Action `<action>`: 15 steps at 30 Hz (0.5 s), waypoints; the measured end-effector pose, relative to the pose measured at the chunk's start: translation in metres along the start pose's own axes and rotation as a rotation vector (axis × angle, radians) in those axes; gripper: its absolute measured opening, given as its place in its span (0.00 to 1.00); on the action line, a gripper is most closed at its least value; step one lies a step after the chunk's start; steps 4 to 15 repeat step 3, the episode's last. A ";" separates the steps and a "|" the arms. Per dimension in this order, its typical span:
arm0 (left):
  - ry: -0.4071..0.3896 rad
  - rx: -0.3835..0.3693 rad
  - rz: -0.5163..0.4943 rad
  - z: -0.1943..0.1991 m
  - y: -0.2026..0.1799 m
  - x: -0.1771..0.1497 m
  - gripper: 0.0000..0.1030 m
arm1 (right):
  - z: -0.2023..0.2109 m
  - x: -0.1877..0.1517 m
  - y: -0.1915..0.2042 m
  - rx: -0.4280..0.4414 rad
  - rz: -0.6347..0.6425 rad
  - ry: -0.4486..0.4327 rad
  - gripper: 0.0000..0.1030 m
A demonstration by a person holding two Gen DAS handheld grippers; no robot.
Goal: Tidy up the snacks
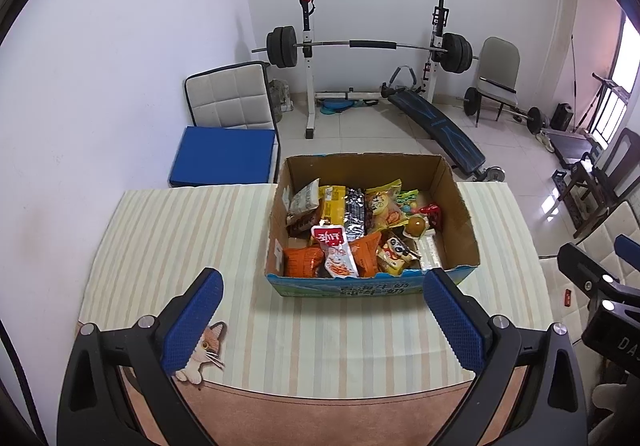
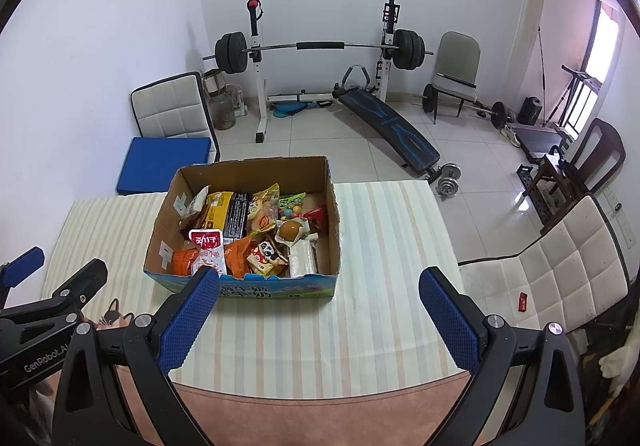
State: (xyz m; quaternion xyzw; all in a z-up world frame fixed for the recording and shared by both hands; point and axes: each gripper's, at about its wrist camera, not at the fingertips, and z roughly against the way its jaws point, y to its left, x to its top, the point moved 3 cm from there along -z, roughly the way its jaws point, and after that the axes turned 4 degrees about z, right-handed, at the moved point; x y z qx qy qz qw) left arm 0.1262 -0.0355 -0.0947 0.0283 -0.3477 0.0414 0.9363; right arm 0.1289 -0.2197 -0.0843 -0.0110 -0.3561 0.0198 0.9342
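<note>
Both empty, spread wide: left gripper (image 1: 322, 320), right gripper (image 2: 318, 320). Cardboard box (image 1: 460, 206) of snacks at 12 o'clock on striped tablecloth (image 1: 180, 238). Best to pinch top red-white pouch (image 1: 334, 252) by its flat edge; crinkly foil likely slippery. Glossy egg pack (image 2: 292, 232) rounded.

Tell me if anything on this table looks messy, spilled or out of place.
Nothing has spilled; the striped table holds only the cardboard box. Inside, the snack packets lie jumbled and overlapping, unsorted. The box's near rim looks roughly torn. Both claws, left and right, are open and empty.
</note>
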 end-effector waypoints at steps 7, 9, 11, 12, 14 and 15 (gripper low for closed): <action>-0.001 -0.001 0.000 0.000 0.002 0.001 1.00 | 0.000 0.000 0.001 0.004 0.002 0.003 0.99; -0.001 -0.001 0.000 0.000 0.002 0.001 1.00 | 0.000 0.000 0.001 0.004 0.002 0.003 0.99; -0.001 -0.001 0.000 0.000 0.002 0.001 1.00 | 0.000 0.000 0.001 0.004 0.002 0.003 0.99; -0.001 -0.001 0.000 0.000 0.002 0.001 1.00 | 0.000 0.000 0.001 0.004 0.002 0.003 0.99; -0.001 -0.001 0.000 0.000 0.002 0.001 1.00 | 0.000 0.000 0.001 0.004 0.002 0.003 0.99; -0.001 -0.001 0.000 0.000 0.002 0.001 1.00 | 0.000 0.000 0.001 0.004 0.002 0.003 0.99</action>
